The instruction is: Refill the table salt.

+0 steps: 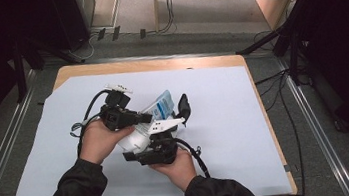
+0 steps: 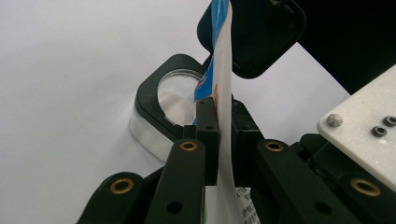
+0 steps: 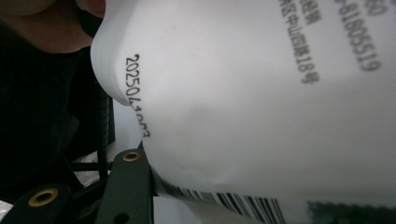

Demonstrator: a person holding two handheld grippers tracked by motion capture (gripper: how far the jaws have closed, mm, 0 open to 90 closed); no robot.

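Near the middle of the pale blue sheet covering the wooden worktop (image 1: 265,117), both hands hold a soft white plastic pouch with blue print (image 1: 159,107) just above the surface. The left hand-held gripper (image 2: 223,135) has its jaws pinched tight on the pouch's thin flat edge, which rises upright between them. The right hand-held gripper (image 1: 155,140) grips the pouch's bulging white body, jaws part-way apart around it, a barcode and printed date showing close up. Bare sheet lies open on every side, widest toward the right and far edges; the near edge sits under the person's sleeves.
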